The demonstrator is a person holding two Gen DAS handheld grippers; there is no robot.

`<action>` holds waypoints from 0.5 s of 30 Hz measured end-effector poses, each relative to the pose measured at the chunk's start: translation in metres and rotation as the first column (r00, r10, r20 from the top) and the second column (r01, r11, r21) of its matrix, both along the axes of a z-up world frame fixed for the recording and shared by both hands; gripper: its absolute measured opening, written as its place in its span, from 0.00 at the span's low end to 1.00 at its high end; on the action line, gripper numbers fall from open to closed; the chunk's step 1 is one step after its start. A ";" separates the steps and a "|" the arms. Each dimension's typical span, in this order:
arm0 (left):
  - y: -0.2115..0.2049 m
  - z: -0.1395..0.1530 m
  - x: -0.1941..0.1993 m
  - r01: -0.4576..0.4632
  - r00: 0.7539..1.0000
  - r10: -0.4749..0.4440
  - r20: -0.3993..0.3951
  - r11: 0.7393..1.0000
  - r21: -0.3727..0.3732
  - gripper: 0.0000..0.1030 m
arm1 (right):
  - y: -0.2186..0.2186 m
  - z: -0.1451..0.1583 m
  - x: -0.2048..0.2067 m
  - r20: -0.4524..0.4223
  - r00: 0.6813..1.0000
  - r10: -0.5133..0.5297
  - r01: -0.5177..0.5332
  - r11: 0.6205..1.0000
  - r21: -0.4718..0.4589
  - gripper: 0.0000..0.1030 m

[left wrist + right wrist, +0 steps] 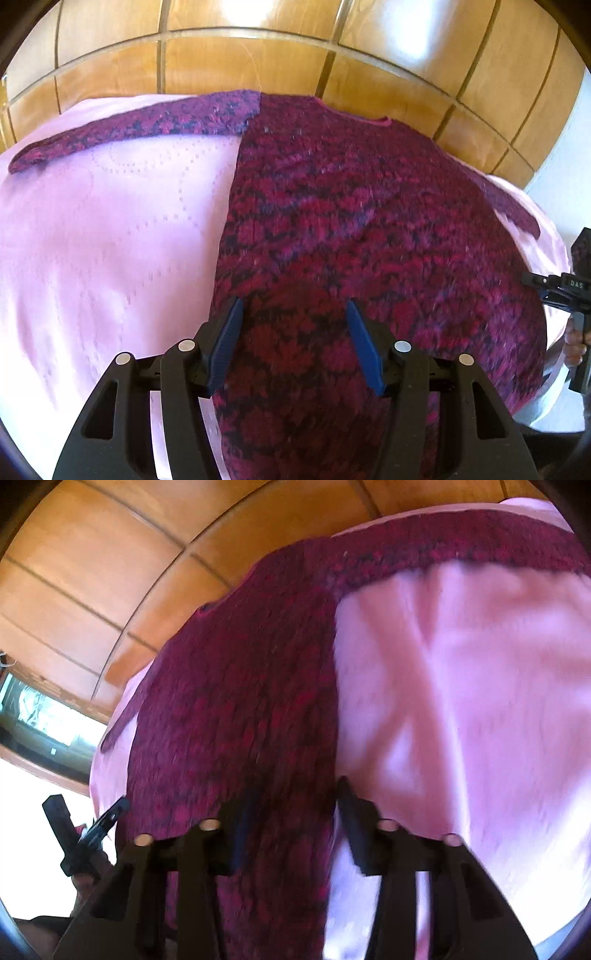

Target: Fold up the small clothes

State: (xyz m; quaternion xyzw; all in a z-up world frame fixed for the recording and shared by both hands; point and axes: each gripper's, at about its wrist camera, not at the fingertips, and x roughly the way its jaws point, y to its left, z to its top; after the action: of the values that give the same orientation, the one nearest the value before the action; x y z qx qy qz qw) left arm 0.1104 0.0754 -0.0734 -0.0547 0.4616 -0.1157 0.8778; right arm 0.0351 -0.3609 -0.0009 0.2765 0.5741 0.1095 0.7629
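Observation:
A magenta and dark knitted sweater (351,221) lies flat on a pink bedspread (92,240), neck toward the far side. One sleeve (129,125) stretches out to the left, the other (517,210) points off to the right. My left gripper (293,306) hovers open over the sweater's near left part, nothing between its blue pads (225,339). In the blurred right wrist view the sweater (240,701) runs up the middle and a sleeve (461,550) crosses the top. My right gripper (291,797) stands open above the sweater's side edge, gripping nothing.
A wooden panelled wall (258,55) rises right behind the bed. The right gripper's body (569,291) with a hand shows at the right edge. In the right wrist view the left gripper (85,834) shows low at the left. A bright window (37,716) lies far left.

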 end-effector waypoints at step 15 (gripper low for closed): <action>-0.014 0.025 0.001 -0.014 0.998 0.015 0.062 1.000 -0.023 0.55 | -0.057 0.017 0.002 0.098 0.980 -0.173 0.175 0.985 -0.009 0.58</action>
State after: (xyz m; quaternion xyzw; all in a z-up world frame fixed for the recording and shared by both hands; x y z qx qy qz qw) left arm 0.1119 0.0609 -0.0487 -0.0642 0.4325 -0.1161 0.8918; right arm 0.0368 -0.4179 0.0164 0.3134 0.5110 0.0509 0.7988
